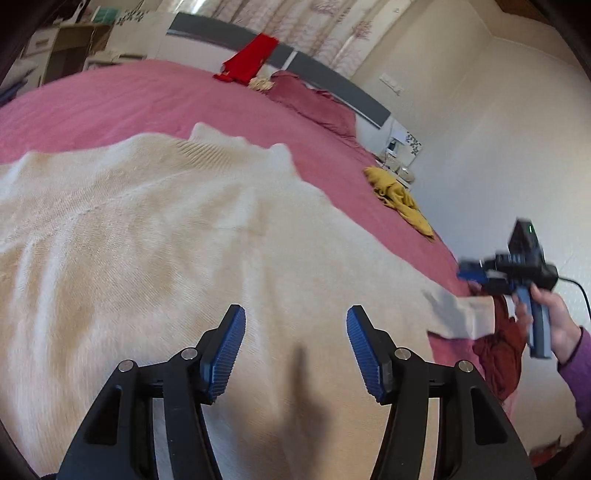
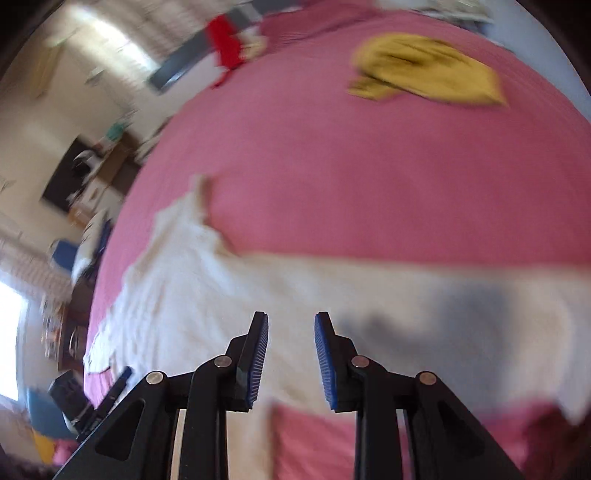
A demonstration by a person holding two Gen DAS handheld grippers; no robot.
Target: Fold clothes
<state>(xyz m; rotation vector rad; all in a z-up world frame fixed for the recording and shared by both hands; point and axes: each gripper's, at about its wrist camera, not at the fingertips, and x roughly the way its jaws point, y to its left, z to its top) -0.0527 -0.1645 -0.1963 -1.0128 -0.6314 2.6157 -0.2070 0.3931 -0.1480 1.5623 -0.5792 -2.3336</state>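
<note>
1. A wide bed with a pink ribbed bedspread carries everything. Its grey-and-white headboard stands at the far edge, before patterned curtains. A cream wall runs along the bed's right edge, with a white switch plate on it. Shelves and cluttered furniture stand beyond the far left corner.

2. No brand, label or writing can be read; the right wrist view is heavily blurred.

3. The cream sweater lies spread flat over the near part of the bed, its ribbed collar toward the headboard. It is a fine knit, softly wrinkled. One sleeve stretches toward the bed's right edge.

4. A red garment hangs over the headboard, a maroon cloth lies near the far right corner, a mustard garment sits at the right edge, and a rust-red cloth is bunched by the sleeve's cuff.

5. The left gripper hovers over the sweater's lower part, jaws wide apart and holding nothing.

6. The right gripper, held in the person's hand, is above the sleeve near the right edge, jaws parted with nothing between them.
</note>
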